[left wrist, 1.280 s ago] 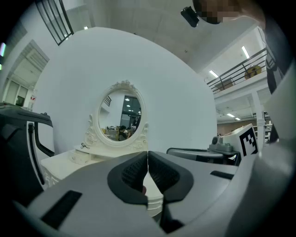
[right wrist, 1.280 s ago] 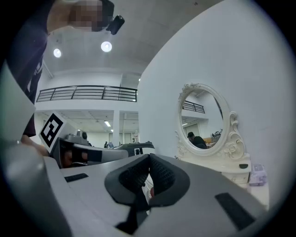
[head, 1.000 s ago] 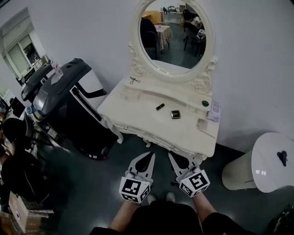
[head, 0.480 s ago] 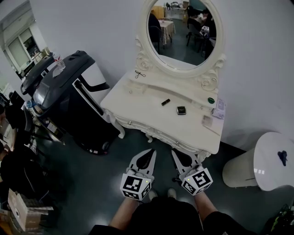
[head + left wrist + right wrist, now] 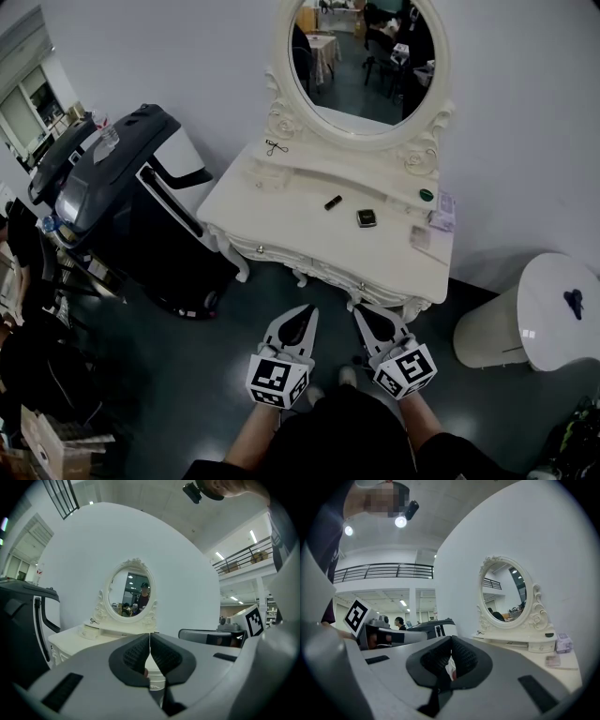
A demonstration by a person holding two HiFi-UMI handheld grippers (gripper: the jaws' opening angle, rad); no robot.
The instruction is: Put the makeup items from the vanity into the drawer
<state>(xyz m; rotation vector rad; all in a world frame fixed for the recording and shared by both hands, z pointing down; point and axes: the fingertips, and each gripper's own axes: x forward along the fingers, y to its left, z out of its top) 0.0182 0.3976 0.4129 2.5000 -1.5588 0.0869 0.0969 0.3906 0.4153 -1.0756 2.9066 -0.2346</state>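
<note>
Left gripper (image 5: 307,313) and right gripper (image 5: 359,313) sit side by side low in the head view, both clenched and empty, their tips pointing at the front of the cream carved vanity table (image 5: 281,202) without touching it. On the tabletop lie a short black lipstick tube (image 5: 333,202) and, just right of it, a small square dark compact (image 5: 367,217); a round green lid (image 5: 427,195) and a pale pink packet (image 5: 441,210) sit near the right back corner, and a thin black metal curler (image 5: 274,147) rests on the left shelf under the oval white-framed mirror (image 5: 366,56). The vanity's drawer front (image 5: 309,264) is closed. A large black and white machine (image 5: 131,187) stands left of the vanity, a round white side table (image 5: 553,319) to its right. In the left gripper view, the jaws meet in a thin seam, with the vanity ahead. In the right gripper view, the pads are likewise pressed together, holding nothing.
</note>
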